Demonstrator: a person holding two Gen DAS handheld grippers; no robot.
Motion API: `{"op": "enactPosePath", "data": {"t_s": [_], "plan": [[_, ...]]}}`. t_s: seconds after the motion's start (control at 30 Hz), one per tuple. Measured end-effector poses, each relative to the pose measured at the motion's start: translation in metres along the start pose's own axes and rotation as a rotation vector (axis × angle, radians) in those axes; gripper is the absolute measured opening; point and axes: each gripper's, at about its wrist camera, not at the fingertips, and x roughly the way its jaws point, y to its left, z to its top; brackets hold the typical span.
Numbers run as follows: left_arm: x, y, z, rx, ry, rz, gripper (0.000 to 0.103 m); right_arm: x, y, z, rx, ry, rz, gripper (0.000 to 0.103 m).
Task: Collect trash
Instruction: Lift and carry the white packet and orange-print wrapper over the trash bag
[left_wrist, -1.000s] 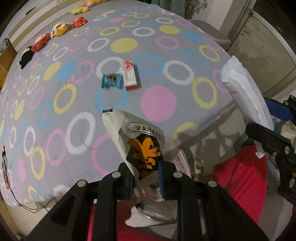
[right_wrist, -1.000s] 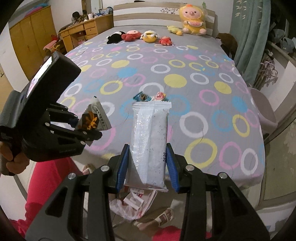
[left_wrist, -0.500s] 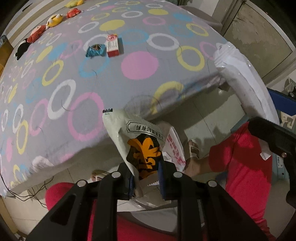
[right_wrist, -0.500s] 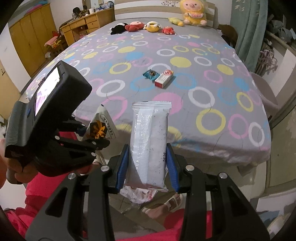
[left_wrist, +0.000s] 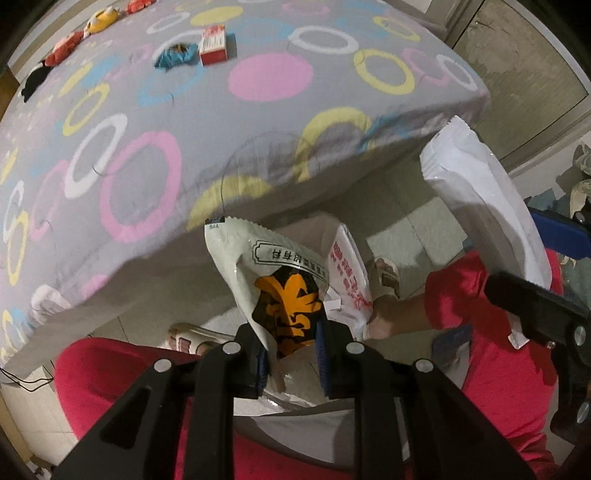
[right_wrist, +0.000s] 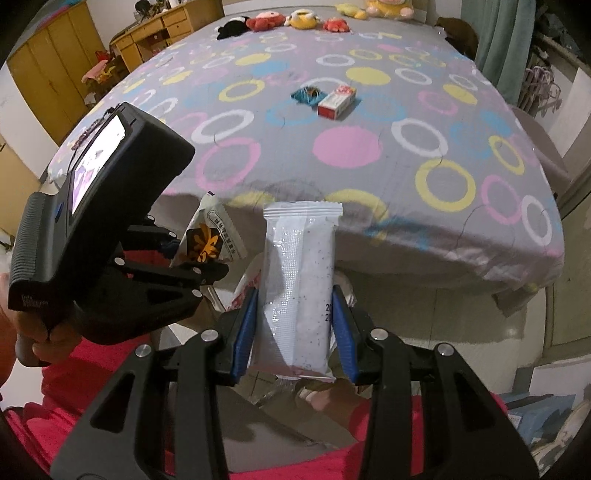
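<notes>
My left gripper (left_wrist: 290, 354) is shut on a white snack wrapper with an orange and black print (left_wrist: 273, 284), which also shows in the right wrist view as the wrapper (right_wrist: 208, 240). It hangs above a white plastic bag with red print (left_wrist: 349, 273) on the floor by the bed. My right gripper (right_wrist: 295, 332) is shut on a long white speckled packet (right_wrist: 299, 280), seen at the right of the left wrist view as the packet (left_wrist: 480, 206). On the bed lie a red and white small box (right_wrist: 337, 101) and a crumpled blue wrapper (right_wrist: 306, 94).
The bed (right_wrist: 369, 155) has a grey sheet with coloured rings and plush toys (right_wrist: 280, 20) at its far end. A person in red trousers (left_wrist: 491, 332) and sandals (left_wrist: 386, 277) stands at the bed's foot. A wooden cabinet (right_wrist: 48, 77) stands at left, a curtain (right_wrist: 502, 40) at right.
Both grippers have sunk and drawn back from over the bed to below its foot edge, each still holding its piece of trash. The plastic bag on the floor now shows under them.
</notes>
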Motion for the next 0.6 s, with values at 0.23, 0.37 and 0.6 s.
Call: {"op": "enactPosePath", "data": {"t_s": [0.23, 0.37, 0.6], "plan": [[0.031, 0.001, -0.004, 0.006, 0.047, 0.002, 0.021, 0.032, -0.002, -0.008, 0.029, 0.055, 0.017, 0.039], [0.048, 0.003, -0.005, 0.01, 0.067, -0.004, 0.021, 0.05, -0.005, -0.011, 0.043, 0.083, 0.023, 0.039], [0.082, 0.011, -0.002, -0.007, 0.13, -0.024, 0.021, 0.09, -0.011, -0.016, 0.08, 0.15, 0.042, 0.039]]}}
